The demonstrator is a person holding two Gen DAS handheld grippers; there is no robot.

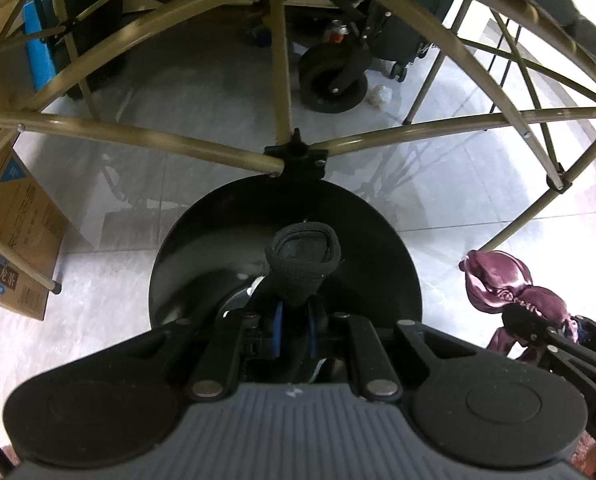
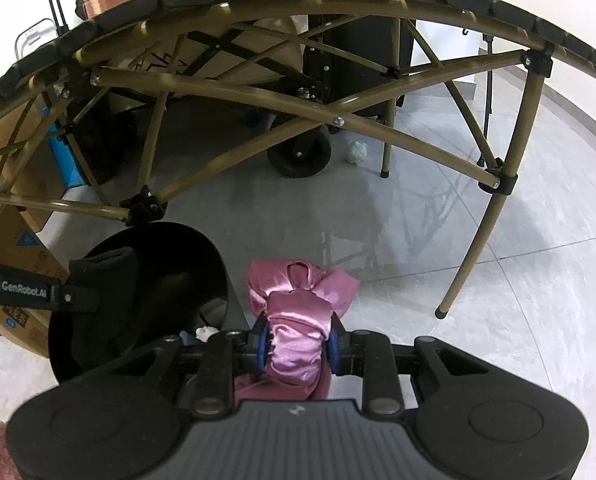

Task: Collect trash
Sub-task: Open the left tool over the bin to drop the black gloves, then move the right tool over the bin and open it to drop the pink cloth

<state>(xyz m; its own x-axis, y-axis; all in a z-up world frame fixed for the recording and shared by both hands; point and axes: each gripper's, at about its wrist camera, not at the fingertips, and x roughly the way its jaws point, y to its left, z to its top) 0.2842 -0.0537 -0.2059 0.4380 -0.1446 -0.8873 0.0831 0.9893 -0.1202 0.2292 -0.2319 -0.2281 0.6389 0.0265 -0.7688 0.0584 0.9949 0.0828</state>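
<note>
Left claw (image 1: 295,320) clamps a black handle (image 1: 302,268) over a black bin (image 1: 201,256); right claw (image 2: 298,346) clamps pink cloth (image 2: 298,316). Crumpled paper (image 2: 357,152) lies on the floor.

Both grippers — left gripper (image 1: 295,330), right gripper (image 2: 298,346) — are matte black, with blue finger pads (image 2: 262,346), silver screws, ribbed grey housings.

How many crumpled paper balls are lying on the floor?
1. A crumpled paper ball lies on the floor beside the black wheel, under the folding table. More may hide behind the frame.
</note>
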